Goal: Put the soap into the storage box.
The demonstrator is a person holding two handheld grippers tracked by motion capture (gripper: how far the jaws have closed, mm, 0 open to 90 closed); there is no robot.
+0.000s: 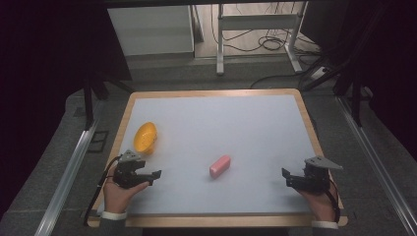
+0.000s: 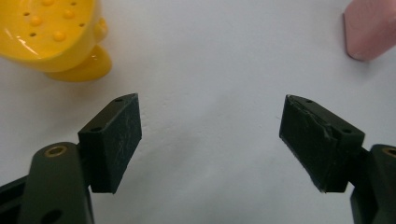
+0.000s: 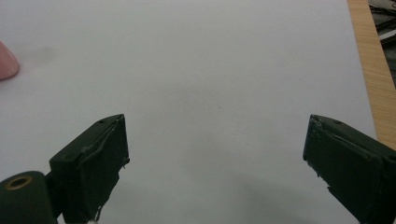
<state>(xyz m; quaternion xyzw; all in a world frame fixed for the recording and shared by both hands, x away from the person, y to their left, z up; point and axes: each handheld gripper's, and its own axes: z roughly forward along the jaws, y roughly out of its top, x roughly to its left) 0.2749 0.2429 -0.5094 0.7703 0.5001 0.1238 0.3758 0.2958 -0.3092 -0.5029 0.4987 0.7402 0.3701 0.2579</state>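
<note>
Resting low near the front edge of the table [image 1: 211, 123], both grippers sit wide with nothing between their jaws. The left gripper [image 1: 156, 177] is held in the person's left hand [image 1: 117, 192], the right gripper [image 1: 286, 178] in the right hand [image 1: 322, 199]. Each points inward, toward the soap [image 1: 220, 166].

Taking the soap as the landmark: it is a pink bar lying on the white sheet, roughly midway between the two tools and slightly farther from the person than either. Its long axis runs on a diagonal, the near end pointing toward the left gripper and the far end up and to the right. The yellow dish [image 1: 145, 136], a perforated soap holder, lies well to the left of the soap and a little farther back, just behind the left gripper.

In the left gripper view the dish [image 2: 51, 37] is close at upper left and a corner of the soap [image 2: 369, 28] at upper right, so the soap lies ahead and to the right of that tool. In the right gripper view the soap's rounded end [image 3: 7, 63] peeks in at the left edge.

Judging by the spacing, the left gripper is somewhat nearer the soap and also beside the dish. A grasp would need the jaws turned across the bar's short width, square to that diagonal.
</note>
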